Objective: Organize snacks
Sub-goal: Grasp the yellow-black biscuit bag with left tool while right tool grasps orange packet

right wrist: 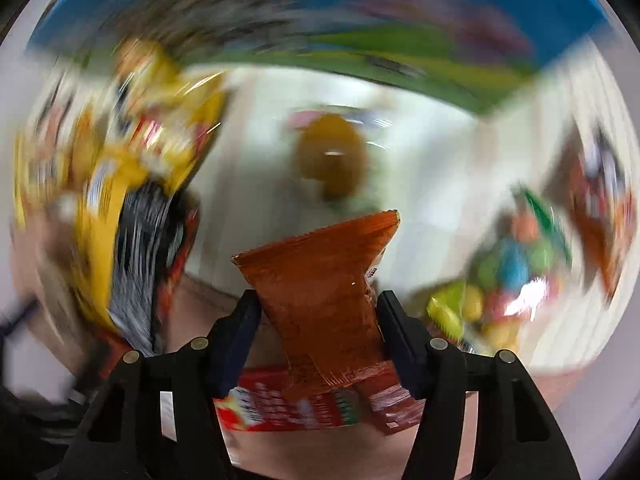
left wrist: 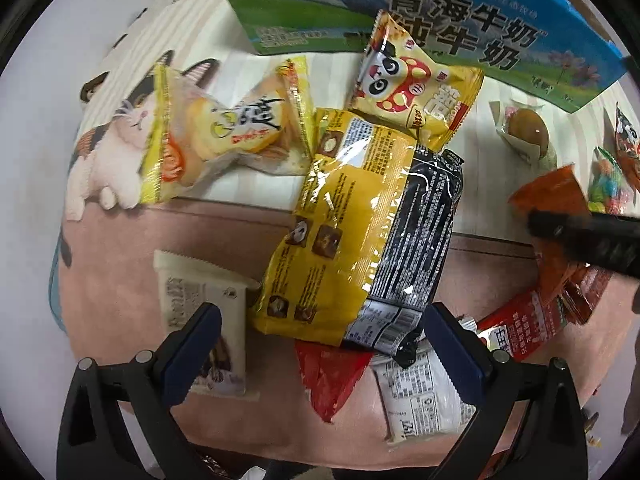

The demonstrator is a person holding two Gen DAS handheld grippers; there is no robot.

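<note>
My left gripper (left wrist: 320, 328) is open and empty, its jaws wide apart around the near end of a large yellow and black snack bag (left wrist: 360, 232) without touching it. A red packet (left wrist: 330, 380) and a white packet (left wrist: 424, 396) lie under that end. My right gripper (right wrist: 316, 320) is shut on an orange-brown snack packet (right wrist: 324, 292) that stands up between its fingers. That packet (left wrist: 548, 196) and the right gripper's dark finger (left wrist: 588, 236) also show at the right of the left wrist view. The right wrist view is heavily blurred.
A blue and green milk carton box (left wrist: 440, 24) stands at the back. A yellow cake packet (left wrist: 224, 128), a panda snack bag (left wrist: 412, 92), a wrapped brown egg (left wrist: 528, 132), a white packet (left wrist: 204, 312), colourful candies (right wrist: 508, 280) and a red packet (left wrist: 528, 320) lie around on the cat-print cloth.
</note>
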